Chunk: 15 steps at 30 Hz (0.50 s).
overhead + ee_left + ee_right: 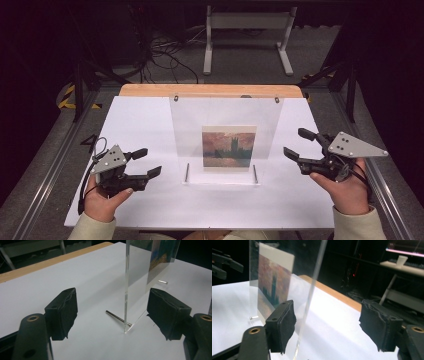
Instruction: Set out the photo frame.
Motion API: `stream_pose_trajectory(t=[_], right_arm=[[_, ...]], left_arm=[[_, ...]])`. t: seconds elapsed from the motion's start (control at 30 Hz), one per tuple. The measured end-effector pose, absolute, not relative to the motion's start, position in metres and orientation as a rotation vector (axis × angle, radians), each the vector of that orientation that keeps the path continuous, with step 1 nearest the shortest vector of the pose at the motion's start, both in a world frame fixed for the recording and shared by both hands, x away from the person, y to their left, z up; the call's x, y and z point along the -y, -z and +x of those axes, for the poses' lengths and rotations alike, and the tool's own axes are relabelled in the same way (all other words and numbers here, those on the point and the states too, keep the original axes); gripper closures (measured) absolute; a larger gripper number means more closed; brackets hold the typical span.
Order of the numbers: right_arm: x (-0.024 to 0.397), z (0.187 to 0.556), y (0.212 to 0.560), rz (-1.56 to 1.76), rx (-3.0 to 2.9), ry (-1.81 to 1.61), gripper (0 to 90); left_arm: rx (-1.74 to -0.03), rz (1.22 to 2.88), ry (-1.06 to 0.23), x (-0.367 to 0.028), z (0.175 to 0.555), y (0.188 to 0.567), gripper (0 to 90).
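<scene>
While both hands sit at the near edge of the white table [150, 120], the clear acrylic frame [225, 125] stands upright at its middle, and everything is best placed from that frame. Nearest the person and to the frame's left, the left gripper [148, 162] hangs with its jaws spread and nothing between them; in the left gripper view the frame's edge [126, 285] rises just ahead of the pads. To the frame's right, slightly farther in, the right gripper [299, 143] is likewise released and empty, its own view showing the pane's edge [312, 290] crossing between the pads without touching either.

Inside the frame, the painting print [229, 147] faces the person, and two metal pins [187, 172] foot the pane's lower corners. Beyond the frame lies the table's wooden strip [210, 90].

The work in hand looks like setting or taking the frame. Done well, each gripper would meet a side edge squarely, low, at equal height, closing gently so the pane neither tips nor slides off its pins.
</scene>
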State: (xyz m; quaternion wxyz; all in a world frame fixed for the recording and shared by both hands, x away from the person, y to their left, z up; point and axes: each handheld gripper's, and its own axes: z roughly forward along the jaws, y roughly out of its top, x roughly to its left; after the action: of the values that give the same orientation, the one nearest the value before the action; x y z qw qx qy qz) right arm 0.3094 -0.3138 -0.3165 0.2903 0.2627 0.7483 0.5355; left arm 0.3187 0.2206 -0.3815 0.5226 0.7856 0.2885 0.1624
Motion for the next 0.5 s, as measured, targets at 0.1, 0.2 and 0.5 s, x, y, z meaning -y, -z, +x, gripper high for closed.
stream_pose_trajectory(t=[0.1, 0.2, 0.5], right_arm=[[0.322, 0.308, 0.322, 0.744, -2.002, -1.421, 27.2], [0.329, 0.307, 0.329, 0.785, -2.011, -1.416, 26.9], [0.346, 0.310, 0.356, 0.902, -2.032, -1.380, 26.1]], left_arm=[[-0.697, 1.881, -0.395, -0.226, 0.318, 0.385, 25.0], [-0.711, 1.870, -0.396, -0.231, 0.317, 0.389, 24.6], [-0.688, 1.875, -0.400, -0.239, 0.312, 0.399, 23.5]])
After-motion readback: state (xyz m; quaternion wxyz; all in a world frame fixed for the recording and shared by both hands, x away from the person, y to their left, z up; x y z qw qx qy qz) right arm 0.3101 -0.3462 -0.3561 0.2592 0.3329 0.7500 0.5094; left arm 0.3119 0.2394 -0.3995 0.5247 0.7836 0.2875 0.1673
